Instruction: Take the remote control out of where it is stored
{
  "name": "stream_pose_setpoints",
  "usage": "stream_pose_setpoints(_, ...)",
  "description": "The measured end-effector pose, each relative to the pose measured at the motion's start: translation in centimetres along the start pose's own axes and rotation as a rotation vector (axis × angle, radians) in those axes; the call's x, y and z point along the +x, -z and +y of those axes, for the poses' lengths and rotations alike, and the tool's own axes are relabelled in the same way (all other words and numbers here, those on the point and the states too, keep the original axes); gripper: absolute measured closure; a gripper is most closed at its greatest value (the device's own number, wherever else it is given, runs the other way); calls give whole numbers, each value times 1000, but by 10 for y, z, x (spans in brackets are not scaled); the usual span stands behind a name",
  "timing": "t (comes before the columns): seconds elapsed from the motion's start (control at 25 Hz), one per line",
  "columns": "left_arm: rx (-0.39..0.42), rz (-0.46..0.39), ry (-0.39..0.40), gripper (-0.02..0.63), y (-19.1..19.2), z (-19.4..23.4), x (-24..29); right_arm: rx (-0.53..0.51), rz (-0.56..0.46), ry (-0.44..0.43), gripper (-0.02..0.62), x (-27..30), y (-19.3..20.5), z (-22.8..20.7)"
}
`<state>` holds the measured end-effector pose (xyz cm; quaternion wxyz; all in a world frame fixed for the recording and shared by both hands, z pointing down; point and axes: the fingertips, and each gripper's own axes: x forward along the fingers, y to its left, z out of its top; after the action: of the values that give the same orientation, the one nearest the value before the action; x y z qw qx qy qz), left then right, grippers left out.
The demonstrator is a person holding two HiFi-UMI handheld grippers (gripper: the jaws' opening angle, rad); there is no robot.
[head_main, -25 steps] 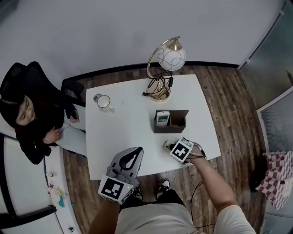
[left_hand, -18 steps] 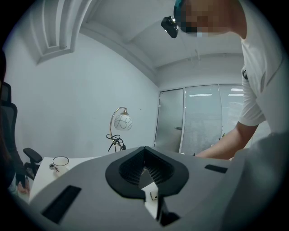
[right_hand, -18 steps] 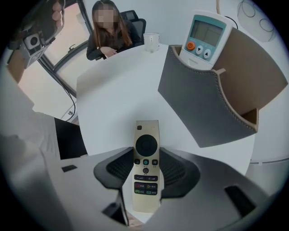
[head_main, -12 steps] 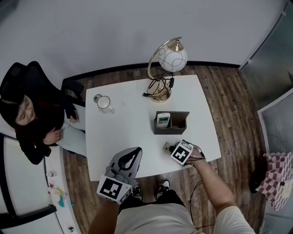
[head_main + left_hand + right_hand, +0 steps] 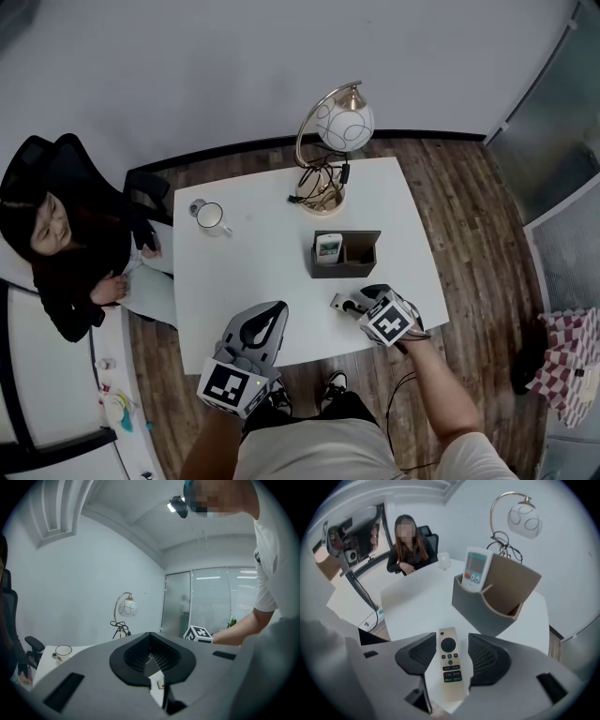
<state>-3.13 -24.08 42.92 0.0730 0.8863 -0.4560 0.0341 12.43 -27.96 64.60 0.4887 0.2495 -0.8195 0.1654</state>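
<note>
A slim white remote control (image 5: 450,665) with coloured buttons lies flat on the white table (image 5: 262,272), between the jaws of my right gripper (image 5: 452,641). Those jaws are opening, and a gap shows on each side of the remote. In the head view the right gripper (image 5: 349,302) sits near the table's front right, just in front of the grey holder box (image 5: 345,255). A second, wider white remote (image 5: 476,571) stands upright in the holder (image 5: 487,606). My left gripper (image 5: 270,317) rests at the table's front edge with its jaws shut and nothing between them.
A globe lamp (image 5: 342,122) with a brass base and tangled cord stands at the table's back. A white mug (image 5: 211,217) sits at the back left. A person (image 5: 75,253) sits in a black chair on the table's left side. Wooden floor surrounds the table.
My right gripper has drawn back a little toward the table's front right edge, leaving the slim remote lying on the table. The left gripper has barely moved.
</note>
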Motion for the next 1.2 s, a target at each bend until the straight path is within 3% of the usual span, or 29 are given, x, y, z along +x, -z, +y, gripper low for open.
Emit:
stream_pose_setpoints(0.36, 25, -18, 10, 598, -16, -10, -6, 109, -387, 159, 489, -95, -47, -3)
stream_pose_setpoints(0.6, 33, -28, 12, 598, -22, -20, -13, 181, -626, 211, 563, -162, -61, 12)
stream_pose_setpoints(1.0, 36, -43, 10, 598, -30, -31, -24, 161, -973, 328, 584, -246, -76, 35)
stream_pose_setpoints(1.2, 44, -51, 11, 598, -32, -35, -28, 157, -1021, 353, 584, -259, -77, 41)
